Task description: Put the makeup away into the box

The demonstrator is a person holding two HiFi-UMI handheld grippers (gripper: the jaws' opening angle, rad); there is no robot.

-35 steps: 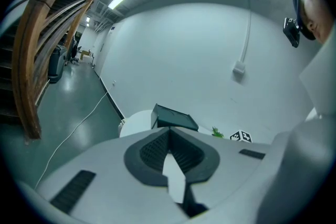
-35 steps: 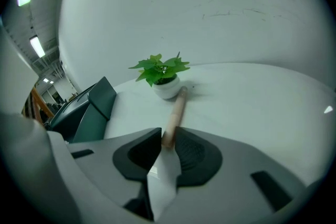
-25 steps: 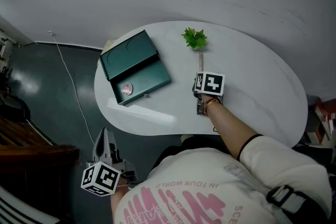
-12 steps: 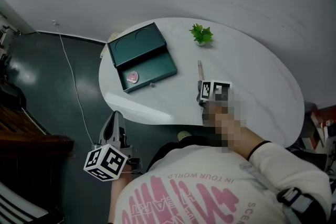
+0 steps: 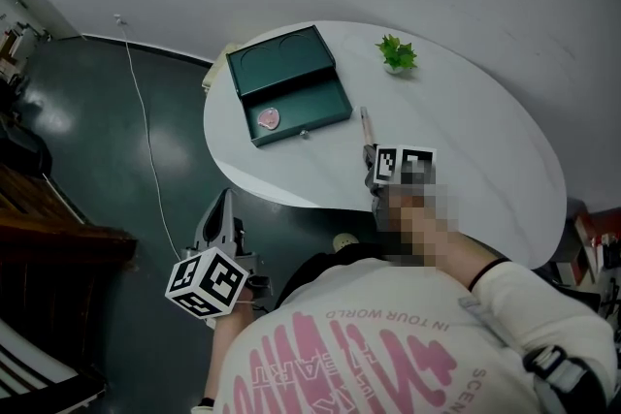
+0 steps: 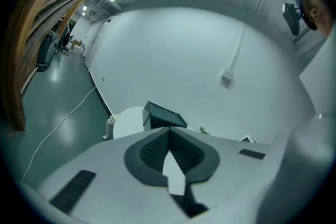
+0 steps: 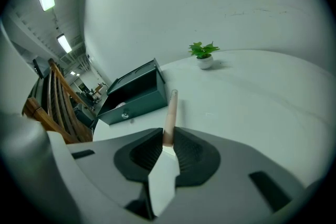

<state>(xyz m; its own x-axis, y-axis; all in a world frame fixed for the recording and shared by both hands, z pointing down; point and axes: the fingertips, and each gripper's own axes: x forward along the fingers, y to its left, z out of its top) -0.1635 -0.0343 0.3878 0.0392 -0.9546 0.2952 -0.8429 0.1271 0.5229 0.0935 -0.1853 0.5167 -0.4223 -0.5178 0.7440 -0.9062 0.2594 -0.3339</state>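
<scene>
One slim pinkish makeup stick (image 7: 171, 110) is clamped between the fingers of the right gripper (image 7: 168, 132), its far end jutting out over the white desk (image 5: 485, 141). To its left on the desk stands one dark green box (image 5: 281, 63), lid raised, with a single round pink compact (image 5: 269, 118) inside. One small potted plant (image 5: 397, 53) stands near the far edge. The left gripper (image 6: 169, 131) hangs off the desk above the floor (image 5: 116, 160), its fingers pressed together on nothing.
</scene>
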